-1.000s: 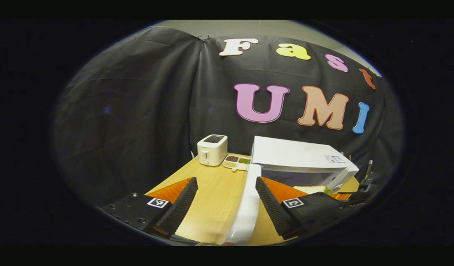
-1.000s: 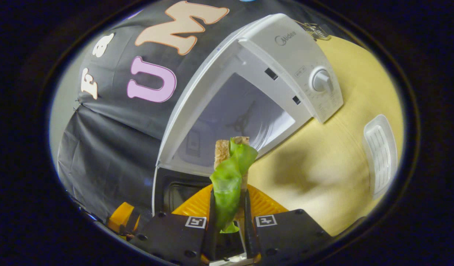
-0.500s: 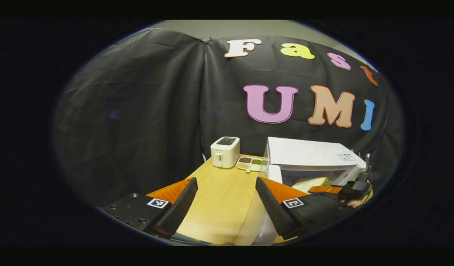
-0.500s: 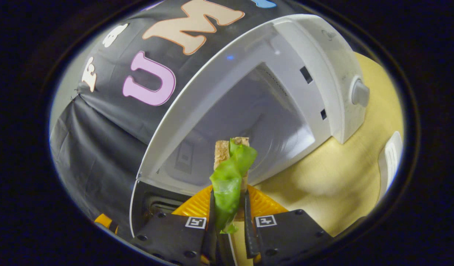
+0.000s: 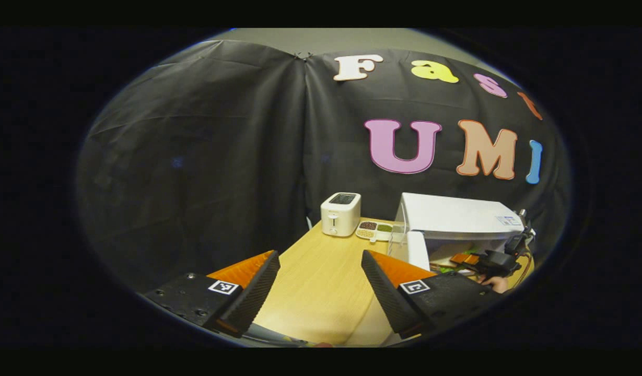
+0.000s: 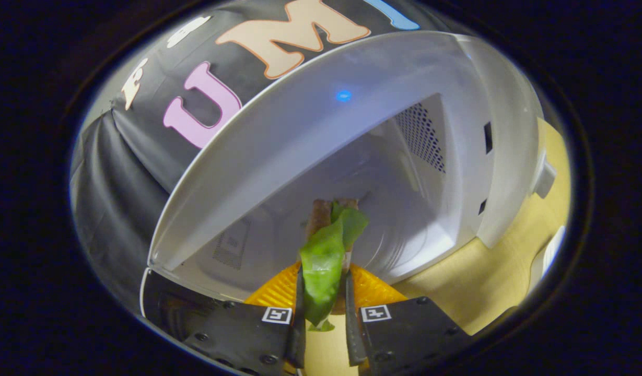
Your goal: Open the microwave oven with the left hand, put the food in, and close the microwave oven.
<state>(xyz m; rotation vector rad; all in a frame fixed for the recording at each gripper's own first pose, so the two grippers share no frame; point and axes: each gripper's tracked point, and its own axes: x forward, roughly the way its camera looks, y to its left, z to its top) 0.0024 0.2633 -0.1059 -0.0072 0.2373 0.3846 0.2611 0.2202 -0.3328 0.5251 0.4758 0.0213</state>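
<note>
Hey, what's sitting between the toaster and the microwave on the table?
In the left gripper view, a small divided tray of grains or beans sits between the toaster and the microwave.

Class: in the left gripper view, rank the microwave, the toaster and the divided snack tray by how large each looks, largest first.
1. Microwave
2. Toaster
3. Snack tray
The toaster and the tray stand farther back, so their true sizes are less sure.

A white toaster [image 5: 340, 213] stands upright on the wooden table [image 5: 321, 282], a little right of the centre of the left gripper view, close to the black cloth wall [image 5: 195, 156]. Just beside it to the right lies a small divided tray [image 5: 375, 230] with compartments of dark, green and pale contents. In the right gripper view, a pale ribbed object [image 6: 553, 250] lies on the table at the far right edge.
</note>
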